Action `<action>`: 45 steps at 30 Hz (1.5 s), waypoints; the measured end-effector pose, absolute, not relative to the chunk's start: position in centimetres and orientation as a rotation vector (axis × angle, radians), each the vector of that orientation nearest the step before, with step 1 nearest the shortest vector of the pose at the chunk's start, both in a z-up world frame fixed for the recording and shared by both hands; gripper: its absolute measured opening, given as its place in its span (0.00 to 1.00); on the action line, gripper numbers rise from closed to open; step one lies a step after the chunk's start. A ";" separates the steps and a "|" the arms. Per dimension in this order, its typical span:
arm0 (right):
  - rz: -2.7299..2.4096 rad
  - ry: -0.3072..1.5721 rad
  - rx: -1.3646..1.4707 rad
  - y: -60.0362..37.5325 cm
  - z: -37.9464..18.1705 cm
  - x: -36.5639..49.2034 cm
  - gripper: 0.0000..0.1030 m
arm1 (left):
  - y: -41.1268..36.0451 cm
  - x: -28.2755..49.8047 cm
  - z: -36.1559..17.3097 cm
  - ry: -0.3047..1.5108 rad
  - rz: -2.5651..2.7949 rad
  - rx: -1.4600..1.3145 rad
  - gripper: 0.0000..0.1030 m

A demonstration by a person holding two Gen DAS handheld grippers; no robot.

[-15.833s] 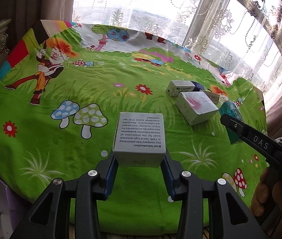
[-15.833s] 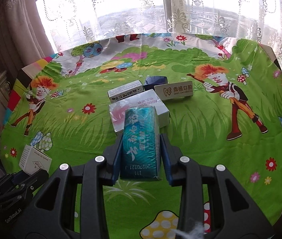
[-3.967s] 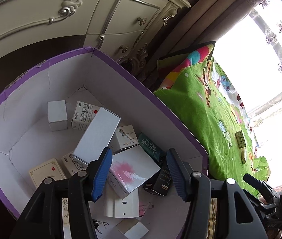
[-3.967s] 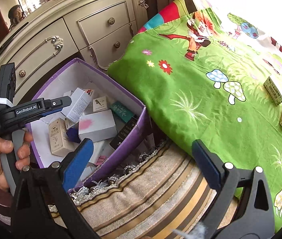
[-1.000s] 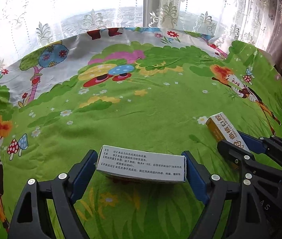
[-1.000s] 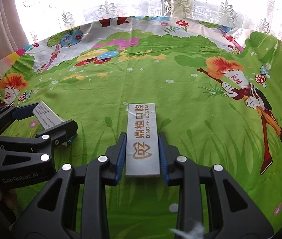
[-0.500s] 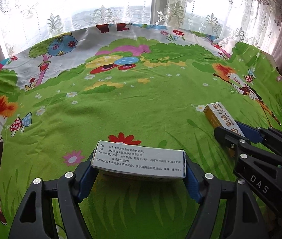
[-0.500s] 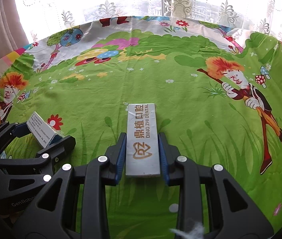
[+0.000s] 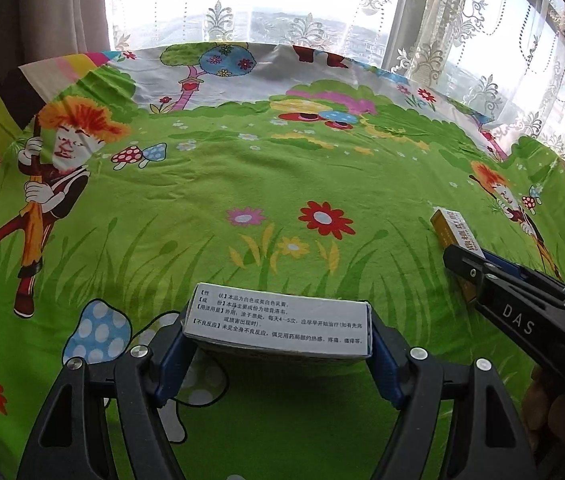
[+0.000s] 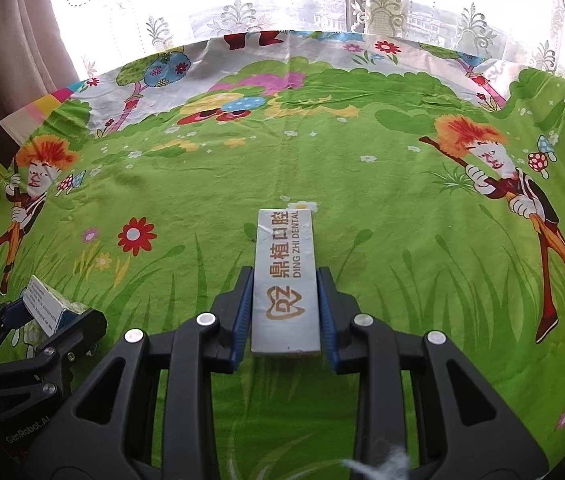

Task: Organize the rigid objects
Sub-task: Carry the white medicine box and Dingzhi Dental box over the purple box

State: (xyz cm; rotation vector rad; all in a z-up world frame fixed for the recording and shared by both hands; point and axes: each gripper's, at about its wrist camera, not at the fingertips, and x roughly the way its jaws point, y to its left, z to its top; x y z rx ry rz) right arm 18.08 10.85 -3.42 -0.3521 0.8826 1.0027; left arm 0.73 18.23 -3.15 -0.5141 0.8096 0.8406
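White medicine box (image 9: 278, 326) clamped end-to-end in left gripper (image 9: 278, 354) jaws, grey dental box (image 10: 285, 280) pinched by long sides in right gripper (image 10: 285, 312) jaws, both just over green cartoon sheet (image 9: 242, 184); keep grips firm, boxes level while carrying off.

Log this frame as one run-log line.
left gripper: shut on white medicine box | right gripper: shut on Ding Zhi Dental box | both over green cartoon bedsheet | no other boxes visible
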 end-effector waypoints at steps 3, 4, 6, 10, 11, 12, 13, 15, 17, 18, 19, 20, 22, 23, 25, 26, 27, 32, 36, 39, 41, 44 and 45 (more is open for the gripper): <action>1.040 0.869 -0.347 10.6 -2.4 16.9 0.34 | 17.6 -1.5 -2.7 0.775 0.888 -0.549 0.73; 1.052 0.862 -0.346 10.5 -2.1 16.5 0.34 | 17.4 -2.2 -2.6 0.763 0.902 -0.563 0.73; 1.074 0.848 -0.346 10.2 -1.4 15.6 0.34 | 17.0 -3.5 -2.5 0.747 0.920 -0.592 0.73; 1.115 0.832 -0.353 9.7 -0.3 13.7 0.34 | 15.8 -6.0 -1.8 0.711 0.952 -0.630 0.73; 1.123 0.829 -0.355 9.6 0.0 13.3 0.34 | 15.5 -6.5 -1.6 0.702 0.959 -0.634 0.73; 1.132 0.826 -0.355 9.4 0.2 12.9 0.34 | 15.1 -7.0 -1.3 0.694 0.963 -0.638 0.73; 1.141 0.823 -0.355 9.3 0.5 12.5 0.34 | 14.8 -7.5 -1.1 0.688 0.966 -0.642 0.73; 1.155 0.809 -0.355 9.0 1.2 11.8 0.34 | 14.2 -8.3 -0.9 0.681 0.972 -0.650 0.73; 1.170 0.795 -0.355 8.6 2.0 11.0 0.34 | 13.7 -9.0 -0.6 0.676 0.975 -0.659 0.73; 1.178 0.790 -0.357 8.5 2.4 10.5 0.34 | 13.4 -9.4 -0.5 0.672 0.977 -0.664 0.73; 1.187 0.786 -0.359 8.3 2.7 10.1 0.34 | 13.2 -10.0 -0.3 0.666 0.980 -0.669 0.73; 1.199 0.781 -0.362 8.1 3.0 9.6 0.34 | 12.9 -10.4 -0.1 0.661 0.982 -0.675 0.73; 1.221 0.771 -0.368 7.8 3.7 8.6 0.34 | 12.5 -11.2 0.3 0.651 0.986 -0.684 0.73; 1.232 0.768 -0.373 7.6 4.0 8.0 0.34 | 12.3 -11.6 0.5 0.648 0.989 -0.685 0.73; 1.251 0.767 -0.377 7.3 4.5 7.0 0.34 | 11.7 -12.3 0.9 0.640 0.991 -0.685 0.73; 1.263 0.767 -0.378 7.0 4.7 6.3 0.34 | 11.5 -12.7 1.1 0.635 0.992 -0.686 0.73; 1.274 0.763 -0.383 6.7 4.9 5.7 0.34 | 11.1 -13.2 1.3 0.629 0.994 -0.691 0.73; 1.324 0.754 -0.417 5.4 5.3 2.3 0.34 | 9.9 -15.8 2.0 0.609 1.005 -0.712 0.73; 1.354 0.759 -0.442 4.5 5.2 0.1 0.34 | 8.8 -18.4 2.4 0.587 1.027 -0.727 0.73; 1.370 0.764 -0.460 3.9 5.2 -1.2 0.34 | 8.3 -20.6 2.4 0.577 1.050 -0.752 0.73; 1.385 0.766 -0.469 3.6 5.4 -2.0 0.34 | 8.2 -22.3 2.3 0.569 1.074 -0.773 0.73; 1.408 0.757 -0.481 3.1 5.8 -3.3 0.34 | 8.2 -25.0 2.3 0.552 1.119 -0.807 0.73; 1.416 0.754 -0.485 3.0 6.0 -3.8 0.34 | 8.3 -25.9 2.4 0.543 1.131 -0.818 0.73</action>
